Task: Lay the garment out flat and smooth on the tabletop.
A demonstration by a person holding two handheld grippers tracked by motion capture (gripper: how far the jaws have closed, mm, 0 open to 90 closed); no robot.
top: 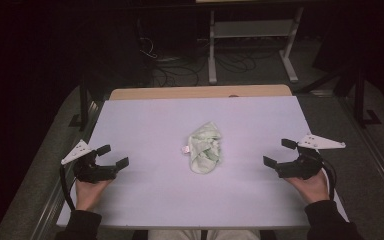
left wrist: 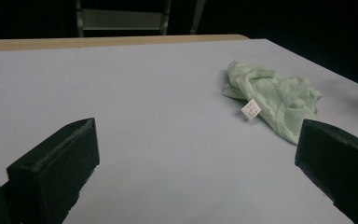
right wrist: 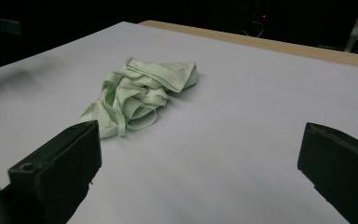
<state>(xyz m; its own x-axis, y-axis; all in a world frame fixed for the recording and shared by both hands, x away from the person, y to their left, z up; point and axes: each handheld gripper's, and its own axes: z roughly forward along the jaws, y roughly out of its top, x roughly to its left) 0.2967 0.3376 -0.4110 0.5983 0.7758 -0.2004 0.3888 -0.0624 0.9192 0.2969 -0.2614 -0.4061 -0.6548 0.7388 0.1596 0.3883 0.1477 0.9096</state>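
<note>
1. High view: a crumpled pale green cloth (top: 206,147) lies near the middle of the white table (top: 155,120), a small white tag (top: 185,149) at its 9 o'clock edge. The left gripper (top: 112,156) sits at the table's 8 o'clock, jaws spread and empty; the right gripper (top: 279,152) at 4 o'clock, jaws likewise spread and empty. Both are well apart from the cloth.
2. Left gripper view: the cloth (left wrist: 275,98) lies at 2 o'clock beyond the released jaws, tag (left wrist: 251,109) facing the camera.
3. Right gripper view: the cloth (right wrist: 140,95) lies at 11 o'clock, beyond the released jaws.
</note>
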